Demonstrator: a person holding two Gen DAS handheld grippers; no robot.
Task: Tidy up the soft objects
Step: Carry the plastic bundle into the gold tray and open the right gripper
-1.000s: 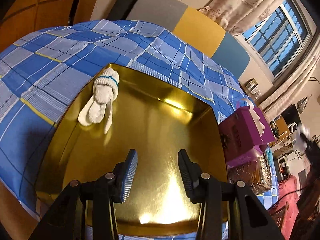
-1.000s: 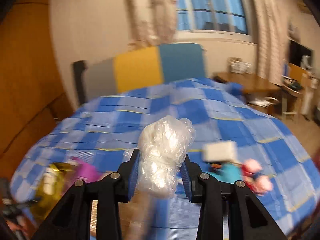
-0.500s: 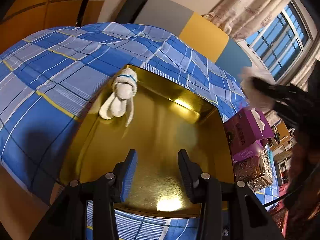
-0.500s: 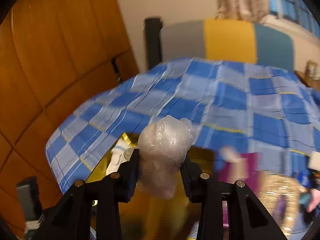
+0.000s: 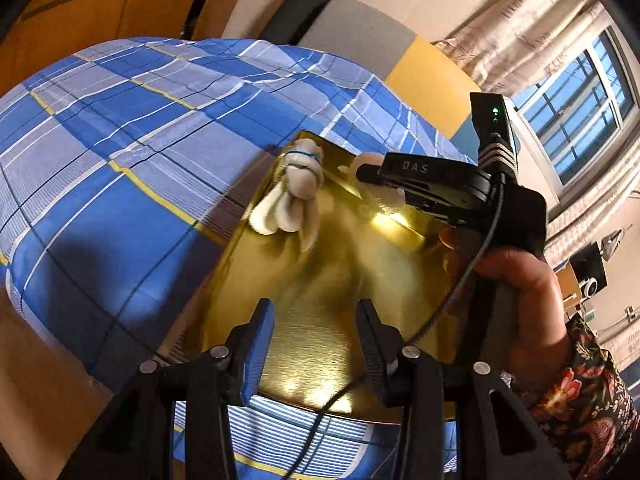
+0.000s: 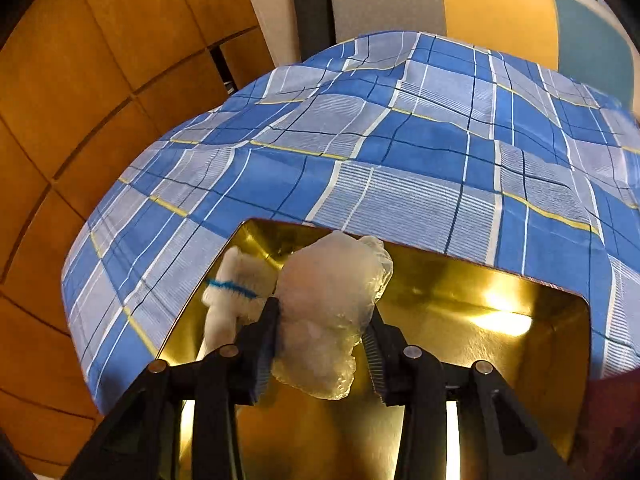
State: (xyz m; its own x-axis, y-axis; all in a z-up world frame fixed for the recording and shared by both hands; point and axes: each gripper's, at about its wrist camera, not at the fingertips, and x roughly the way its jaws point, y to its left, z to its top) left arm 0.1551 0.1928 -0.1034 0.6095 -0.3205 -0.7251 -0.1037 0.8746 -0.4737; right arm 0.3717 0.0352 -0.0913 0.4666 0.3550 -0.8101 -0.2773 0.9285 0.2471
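Note:
A gold tray (image 5: pixel 320 312) lies on the blue plaid bed. A rolled pair of white socks with a blue band (image 5: pixel 294 192) lies in its far left corner and also shows in the right wrist view (image 6: pixel 230 292). My right gripper (image 6: pixel 324 336) is shut on a crumpled clear plastic bag (image 6: pixel 330 304) and holds it over the tray (image 6: pixel 500 344), just right of the socks. In the left wrist view the right gripper (image 5: pixel 372 184) reaches in from the right with the bag (image 5: pixel 384 196). My left gripper (image 5: pixel 314 340) is open and empty over the tray's near part.
The blue plaid bedcover (image 6: pixel 400 152) surrounds the tray. A grey, yellow and teal headboard (image 6: pixel 480 4) stands behind. Orange wooden panels (image 6: pixel 80 80) are at the left. A window (image 5: pixel 576 92) with curtains is at the far right. The person's hand (image 5: pixel 516 296) holds the right gripper.
My right gripper has swung left with the plastic bag, from over the bed to above the tray beside the socks. My left gripper has drawn back a little and stays open.

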